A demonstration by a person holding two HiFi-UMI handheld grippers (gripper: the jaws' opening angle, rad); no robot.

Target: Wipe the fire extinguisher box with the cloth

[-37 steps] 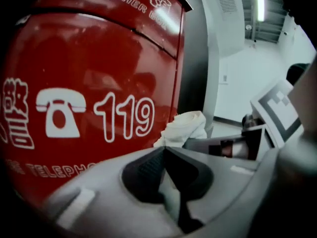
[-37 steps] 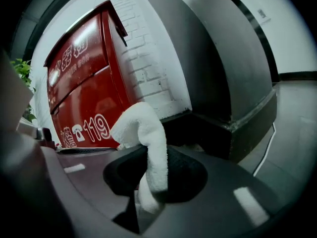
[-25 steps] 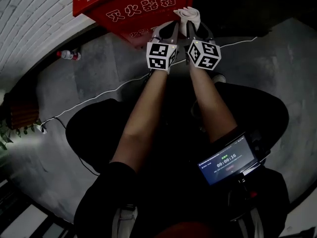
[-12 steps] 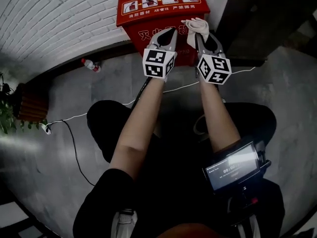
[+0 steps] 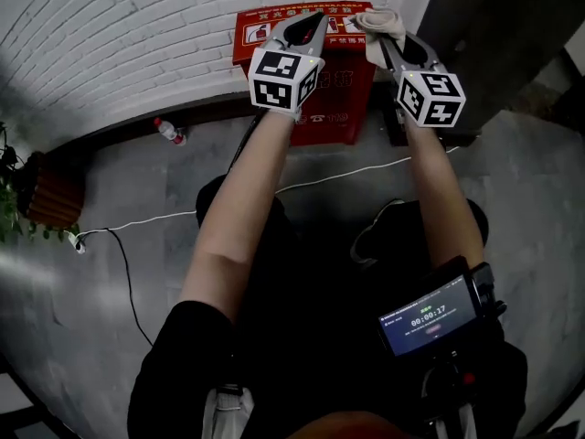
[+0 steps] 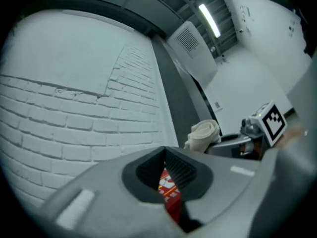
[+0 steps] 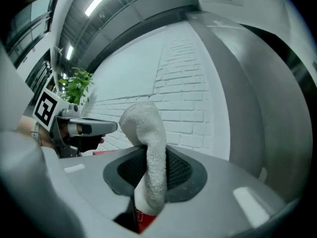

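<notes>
A small device with a lit screen point(image 5: 430, 316) sits nearest, at the person's lower right. Both bare forearms reach forward over a grey floor crossed by a white cable point(image 5: 338, 174). The left gripper point(image 5: 309, 24) has its fingers closed tip to tip on nothing, and a sliver of red shows through the gap behind the tips. The right gripper point(image 5: 388, 37) has its fingers clamped on the cloth point(image 5: 378, 22). The cloth is a pale rolled strip whose long axis runs along the fingers, its rounded end poking past the tips toward the wall. Both grippers' tips are over the top of the fire extinguisher box point(image 5: 340, 90), the cloth near its right rear corner. The red box stands on the floor, front facing the person, its lid running along the white brick wall point(image 5: 137, 53). A plastic bottle point(image 5: 168, 132) lies on the floor to its left.
</notes>
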